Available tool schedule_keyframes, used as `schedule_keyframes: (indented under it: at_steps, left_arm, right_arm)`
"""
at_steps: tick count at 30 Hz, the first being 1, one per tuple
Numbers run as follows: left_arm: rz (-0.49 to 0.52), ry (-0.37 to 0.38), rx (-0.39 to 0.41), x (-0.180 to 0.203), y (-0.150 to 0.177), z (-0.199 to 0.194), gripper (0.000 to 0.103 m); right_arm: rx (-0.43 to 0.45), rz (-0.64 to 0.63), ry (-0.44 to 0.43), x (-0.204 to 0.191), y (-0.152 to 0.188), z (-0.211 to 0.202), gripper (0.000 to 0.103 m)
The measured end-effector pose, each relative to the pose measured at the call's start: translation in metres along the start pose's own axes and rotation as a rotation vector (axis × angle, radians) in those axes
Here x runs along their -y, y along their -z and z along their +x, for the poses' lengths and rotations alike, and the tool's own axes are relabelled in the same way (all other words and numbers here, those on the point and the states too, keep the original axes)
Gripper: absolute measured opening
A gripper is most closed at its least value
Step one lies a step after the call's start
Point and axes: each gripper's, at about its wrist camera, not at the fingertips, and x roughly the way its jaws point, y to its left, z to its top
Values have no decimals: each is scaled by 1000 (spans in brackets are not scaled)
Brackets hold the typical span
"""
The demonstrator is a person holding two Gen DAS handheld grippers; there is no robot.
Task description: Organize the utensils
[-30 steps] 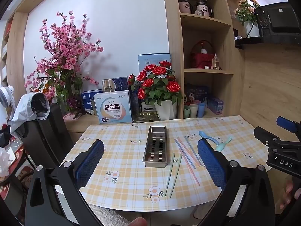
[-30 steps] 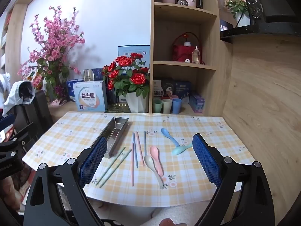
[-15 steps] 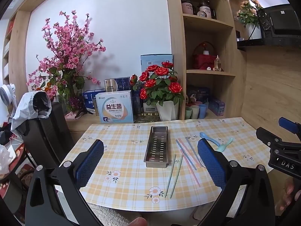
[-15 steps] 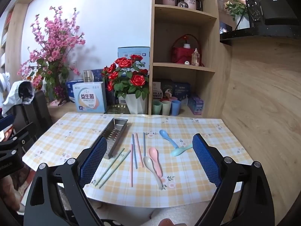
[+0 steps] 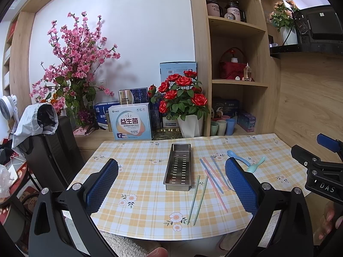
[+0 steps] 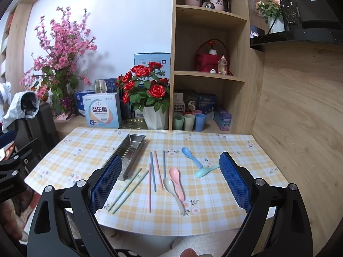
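**Both tongs wide and empty, held short of the spread-out utensils**

Nothing sorted yet, judging by the bare floor of the steel tray. Set lengthwise near the middle of the checked worktop, one short end toward the near edge: an easy slot for dropping long things in end-on.

All loose pieces to the right of the tray, none touching it for certain. Nearest it, just off its near right corner, two green chopsticks lying side by side and slanting toward the near edge. Next out, a pink chopstick, a blue chopstick and a second pink one, roughly parallel to the tray; a further bluish stick a little beyond. Farther right again, a pink spoon and a cream spoon, bowls close together, whether touching cannot be told. Farthest from the tray, a blue spoon and a teal spoon, handles meeting or crossing.

Left tongs spread apart, gripping nothing, framing the tray from short of the worktop. Right tongs likewise parted and empty, framing the sticks and spoons. Likely division of labour: right side for picking, left for steadying the tray. Thin sticks flat on a smooth cloth: probably awkward to pinch, prone to rolling.
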Motion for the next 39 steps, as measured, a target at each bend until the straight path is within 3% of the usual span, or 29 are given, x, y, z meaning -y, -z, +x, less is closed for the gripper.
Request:
schedule_keyframes:
  at_steps: [39]
  left_arm:
    - [-6,3,3,-2,-1,-2,98]
  right_arm:
    - [-5,16,3,3,3,3,89]
